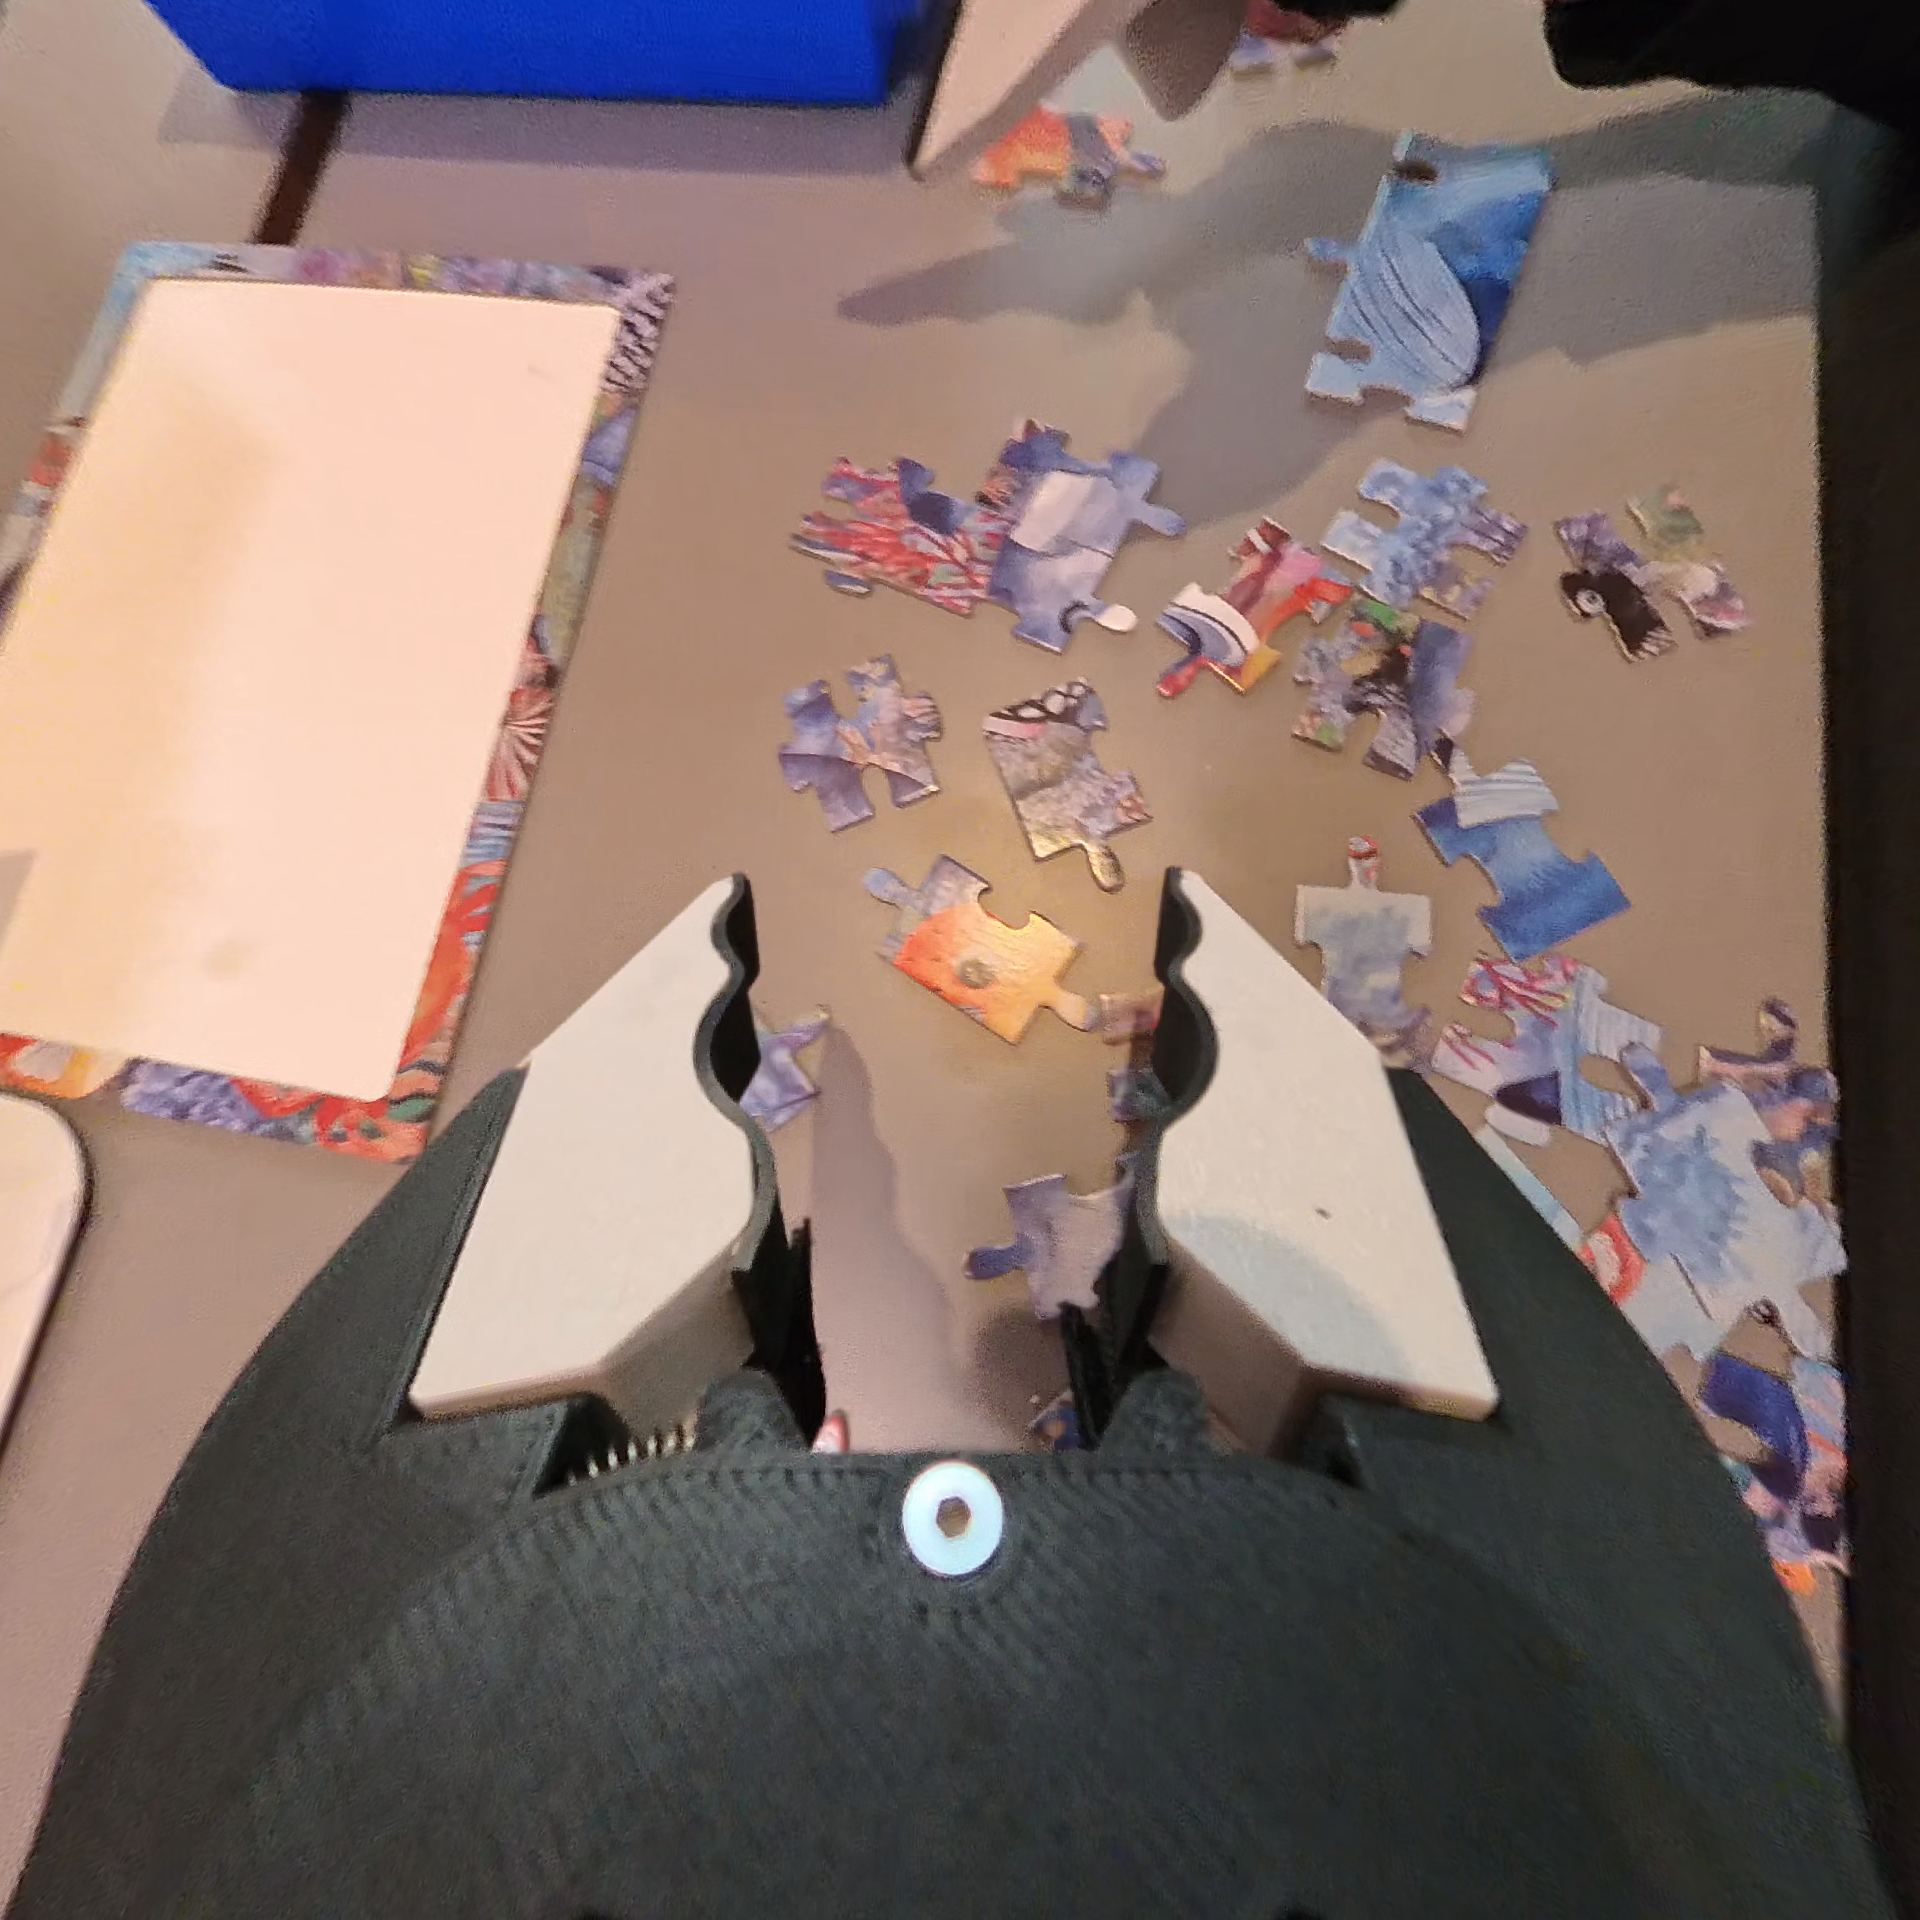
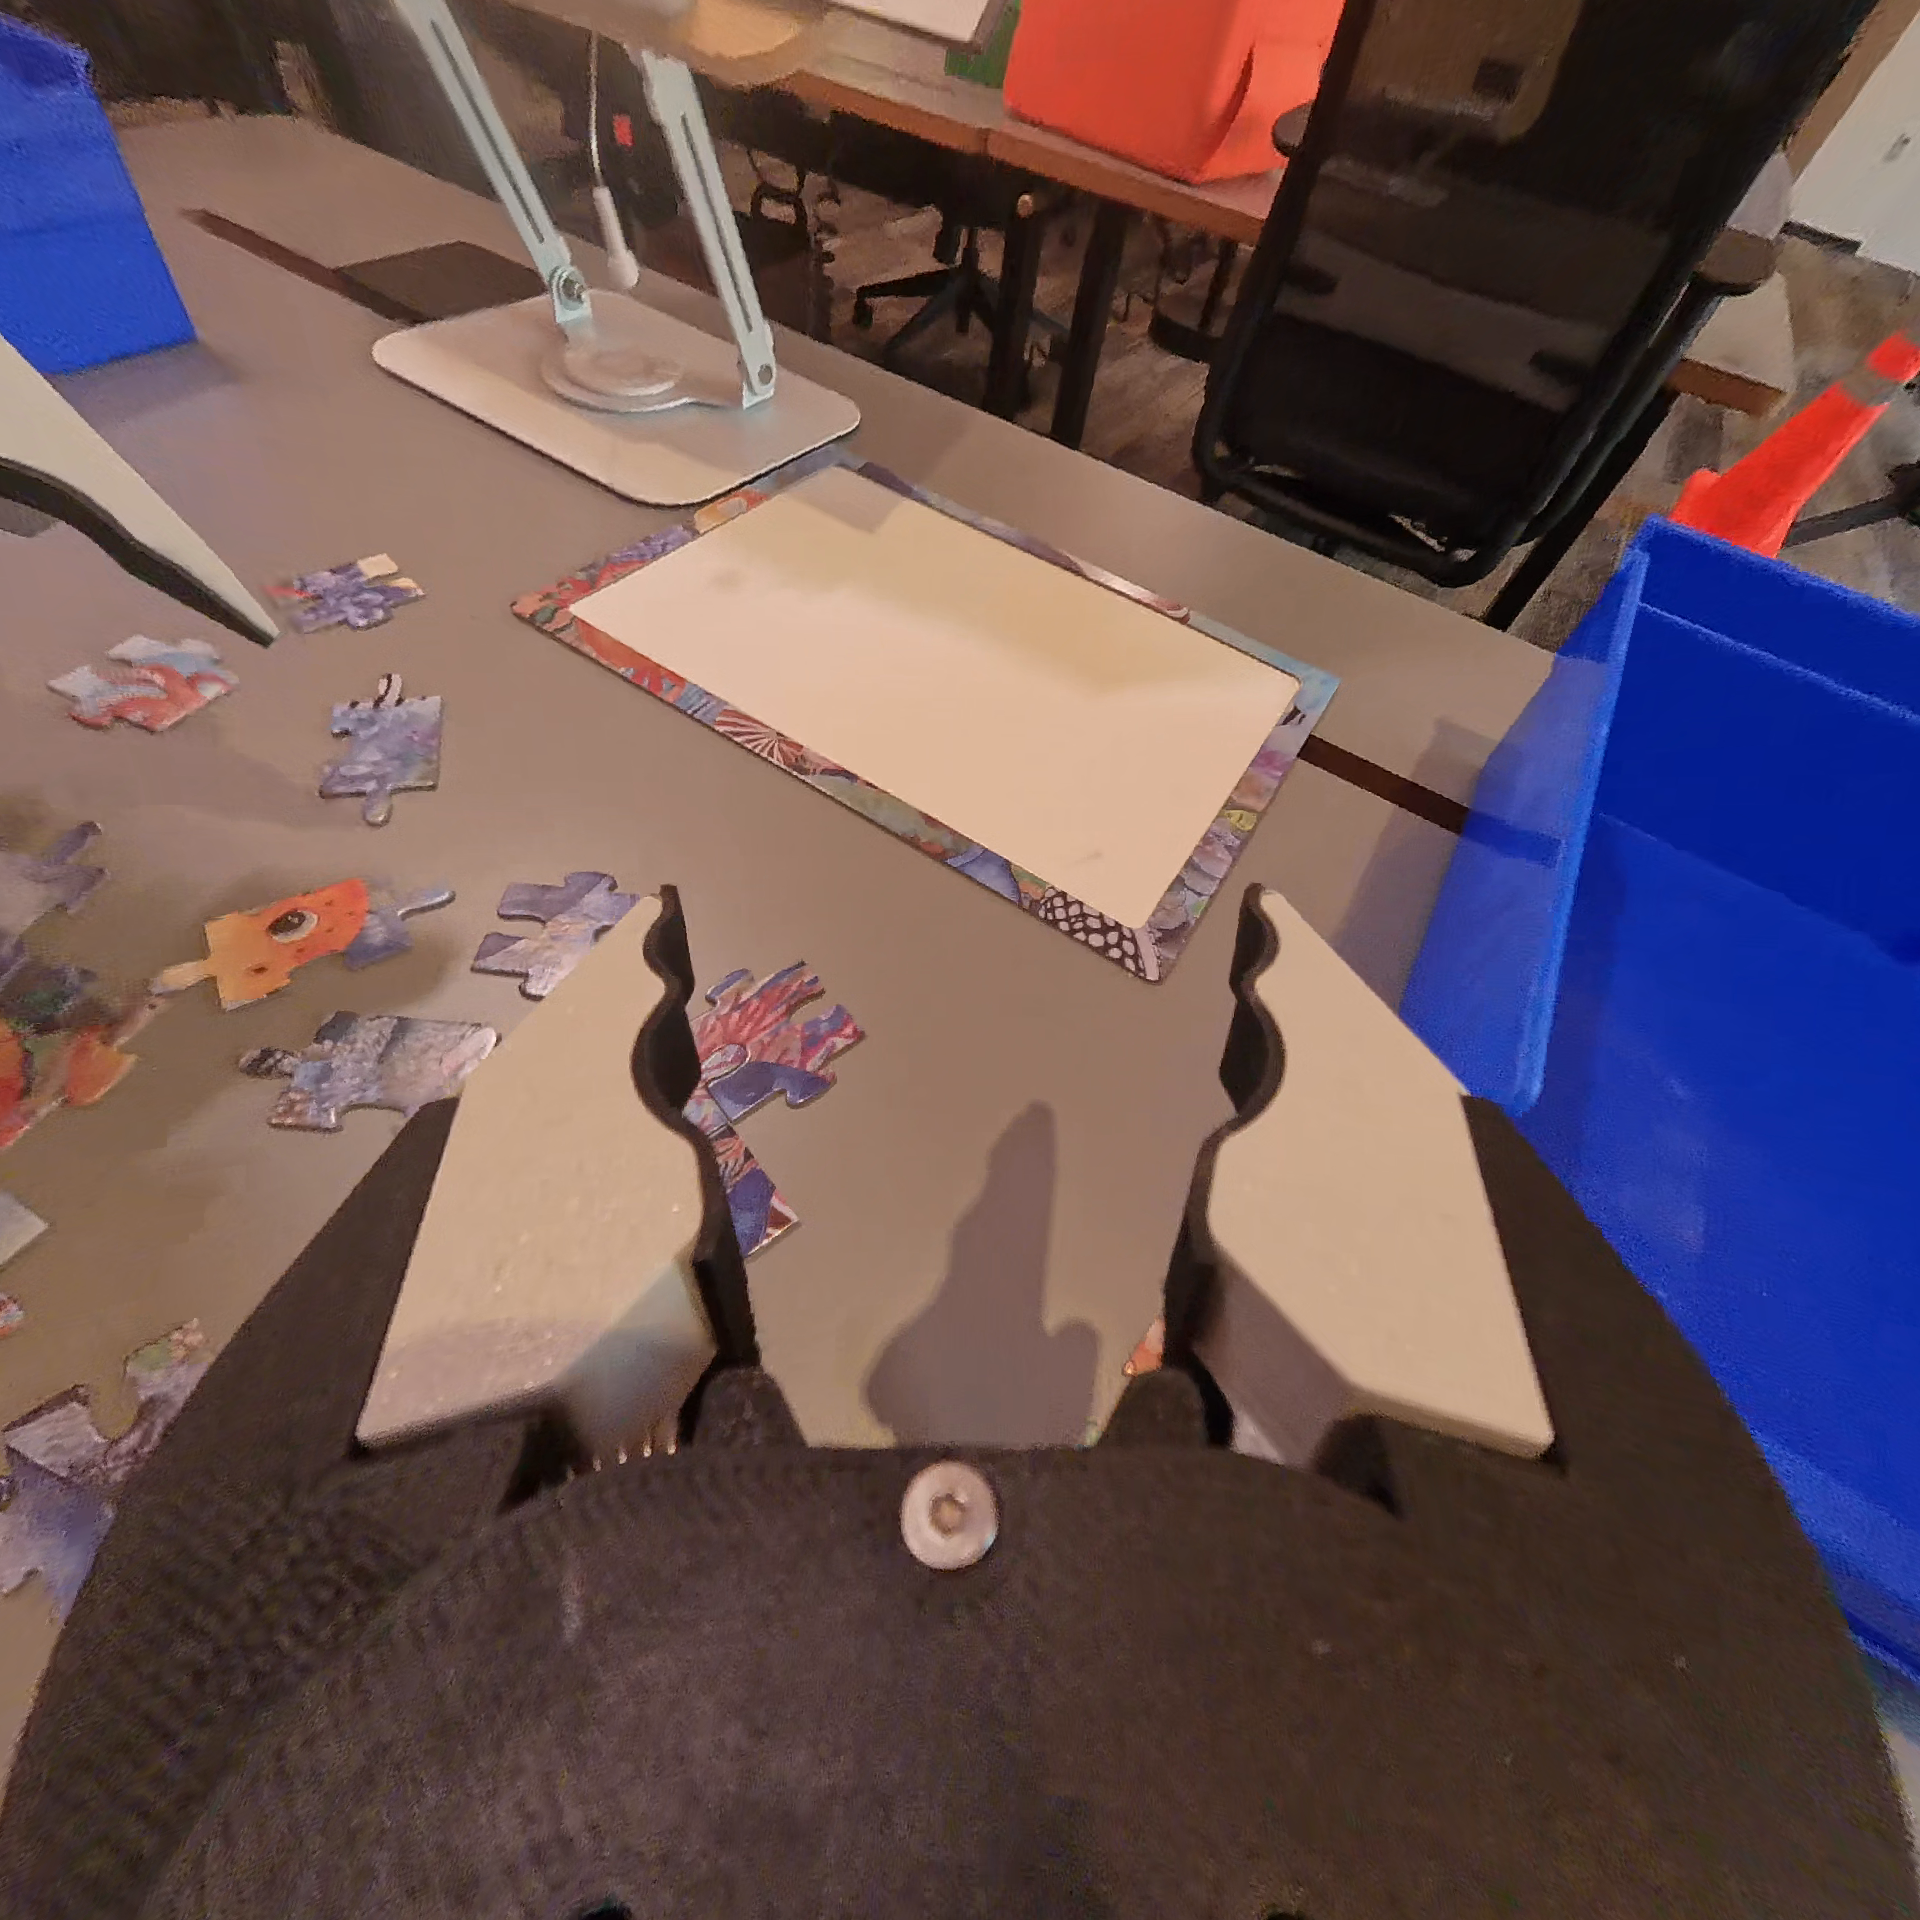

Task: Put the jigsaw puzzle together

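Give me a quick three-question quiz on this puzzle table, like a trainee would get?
1. True or false: pieces already sit inside the puzzle frame.
2. Which loose piece lies between the left gripper fingers: A) orange fish piece, B) whale piece?
3. Is the right gripper holding anything?

Key: 1. False, its white middle is bare. 2. A. 3. No, its jaws are open over the grey table.
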Demonstrator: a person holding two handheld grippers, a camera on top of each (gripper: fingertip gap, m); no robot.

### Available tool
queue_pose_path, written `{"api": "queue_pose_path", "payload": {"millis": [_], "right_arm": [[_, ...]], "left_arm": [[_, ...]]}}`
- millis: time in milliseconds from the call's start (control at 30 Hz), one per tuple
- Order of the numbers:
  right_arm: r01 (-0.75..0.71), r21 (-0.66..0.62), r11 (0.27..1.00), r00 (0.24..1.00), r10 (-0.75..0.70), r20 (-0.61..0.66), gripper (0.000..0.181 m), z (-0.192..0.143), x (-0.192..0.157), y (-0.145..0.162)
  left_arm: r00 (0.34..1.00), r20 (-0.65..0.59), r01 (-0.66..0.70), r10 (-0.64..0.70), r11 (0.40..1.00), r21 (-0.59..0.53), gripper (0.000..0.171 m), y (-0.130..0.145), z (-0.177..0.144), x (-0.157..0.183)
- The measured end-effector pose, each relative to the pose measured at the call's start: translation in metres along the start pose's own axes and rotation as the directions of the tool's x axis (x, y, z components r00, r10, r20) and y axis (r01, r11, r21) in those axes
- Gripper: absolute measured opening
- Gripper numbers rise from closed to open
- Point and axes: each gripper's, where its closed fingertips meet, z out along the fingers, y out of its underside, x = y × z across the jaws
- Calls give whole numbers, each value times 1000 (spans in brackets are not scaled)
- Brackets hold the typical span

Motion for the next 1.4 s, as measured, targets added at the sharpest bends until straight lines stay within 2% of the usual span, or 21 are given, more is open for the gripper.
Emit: {"api": "queue_pose_path", "payload": {"millis": [200, 400, 500, 600, 700, 933, 1033, 1133, 1233, 1333, 1400], "right_arm": [[123, -29, 992, 992, -123, 9, 96, 4, -16, 5], [134, -62, 989, 991, -133, 15, 91, 10, -14, 17], [117, -57, 991, 993, -117, 10, 90, 8, -10, 17], [109, -55, 993, 994, -108, 18, 89, 9, -11, 17], [127, -74, 989, 992, -125, 29, 89, 13, -15, 21], [140, -89, 986, 989, -135, 63, 88, 12, -21, 23], [132, -90, 987, 980, -116, 160, 90, 6, -33, 23], [221, -169, 961, 912, -142, 385, 84, -13, -67, 40], [380, -216, 900, 810, -210, 548, 97, -43, -99, 64], [443, -269, 855, 735, -174, 656, 113, -64, -121, 87], [486, -306, 819, 707, -162, 689, 119, -71, -127, 102]], "left_arm": [[977, -175, -120, 122, 992, 22, 70, -11, 29, 58], [919, -284, -292, 274, 956, -25, 66, -22, 75, 110], [897, -321, -322, 302, 947, -8, 62, -26, 89, 127], [909, -300, -314, 288, 949, -38, 62, -23, 101, 125], [925, -312, -246, 220, 968, -46, 58, -22, 102, 118], [951, -272, -174, 147, 982, -79, 53, -3, 84, 101], [965, -239, -141, 109, 982, -124, 49, 12, 71, 92], [979, -192, -105, 68, 976, -190, 57, 30, 56, 80], [991, -130, -38, 5, 966, -254, 80, 47, 38, 70], [981, -192, -33, -4, 981, -189, 99, 45, 26, 95], [976, -214, -82, 41, 979, -187, 114, 50, 23, 113]]}}
